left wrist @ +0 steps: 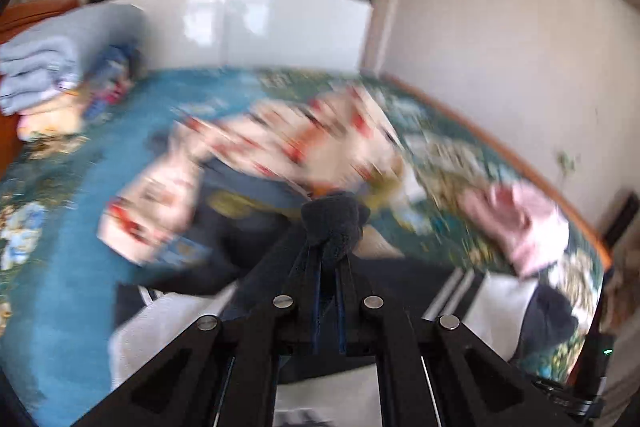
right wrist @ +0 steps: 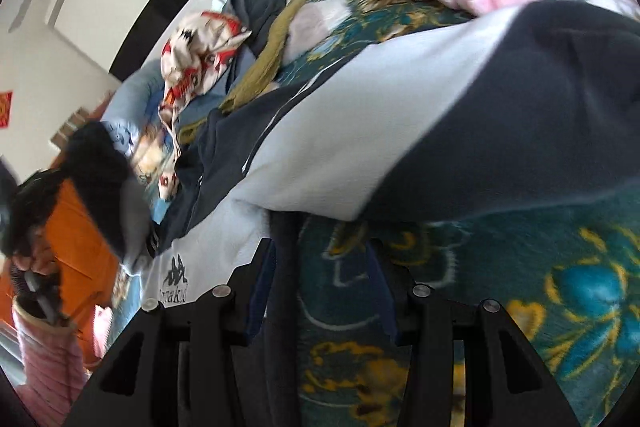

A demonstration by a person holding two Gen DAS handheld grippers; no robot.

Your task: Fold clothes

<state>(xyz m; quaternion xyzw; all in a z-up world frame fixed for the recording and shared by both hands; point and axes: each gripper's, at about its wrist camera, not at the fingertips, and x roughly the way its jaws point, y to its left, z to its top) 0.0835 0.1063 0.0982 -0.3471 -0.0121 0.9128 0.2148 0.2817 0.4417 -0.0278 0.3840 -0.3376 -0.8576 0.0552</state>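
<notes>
A navy and white jacket (right wrist: 340,131) lies spread on the bed. In the left wrist view, my left gripper (left wrist: 329,251) is shut on a bunched dark navy piece of the jacket (left wrist: 331,221) and holds it above the bed; the picture is smeared by motion. In the right wrist view, my right gripper (right wrist: 322,255) hovers low over the blanket at the jacket's near edge. Its jaws stand apart with only blanket showing between them. A dark hem strip (right wrist: 282,243) lies beside its left finger. At the far left a lifted dark sleeve (right wrist: 100,179) hangs blurred.
A teal floral blanket (right wrist: 560,287) covers the bed. A cream and red patterned garment (left wrist: 280,139), a pink garment (left wrist: 520,223) and an olive garment (right wrist: 264,67) lie behind the jacket. Folded light blue bedding (left wrist: 36,67) is stacked at the headboard. A hand in a pink sleeve (right wrist: 44,339) shows at lower left.
</notes>
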